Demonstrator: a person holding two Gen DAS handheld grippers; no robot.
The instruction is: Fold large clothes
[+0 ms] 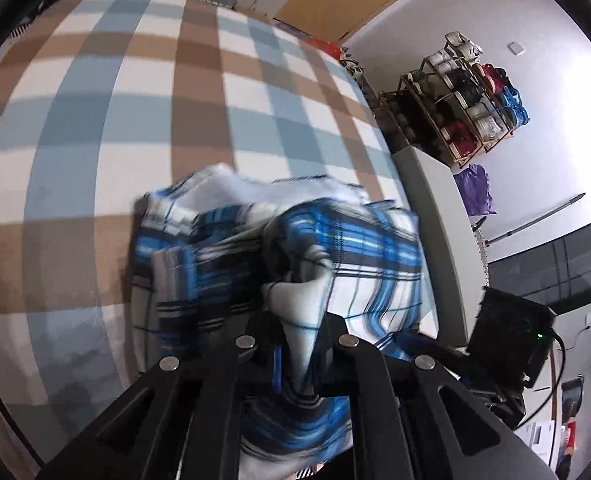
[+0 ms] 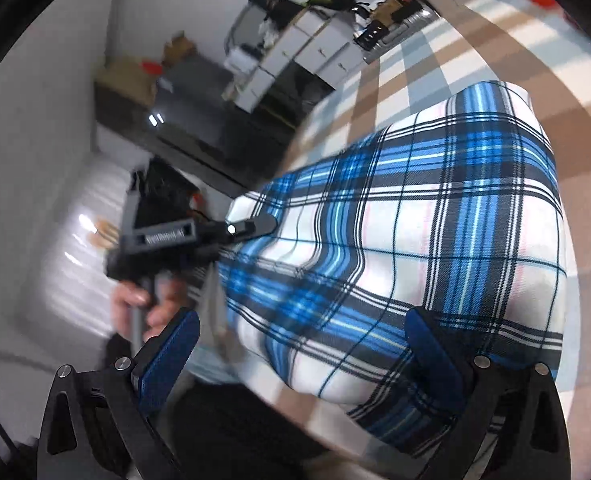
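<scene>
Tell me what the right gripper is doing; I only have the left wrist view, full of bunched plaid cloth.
Observer: The right gripper is open, its blue pads wide apart above the plaid garment, gripping nothing.
Operator: Report how the cloth lies over there.
Observer: In the right wrist view it spreads fairly smooth over the checked bed cover; the bunching is only at your end.
Operator: Say where my gripper sits on it.
Observer: The left gripper reaches in at the garment's edge nearest the bed's side, with the person's hand on its handle. In your own view its fingers are closed on a fold of cloth.
</scene>
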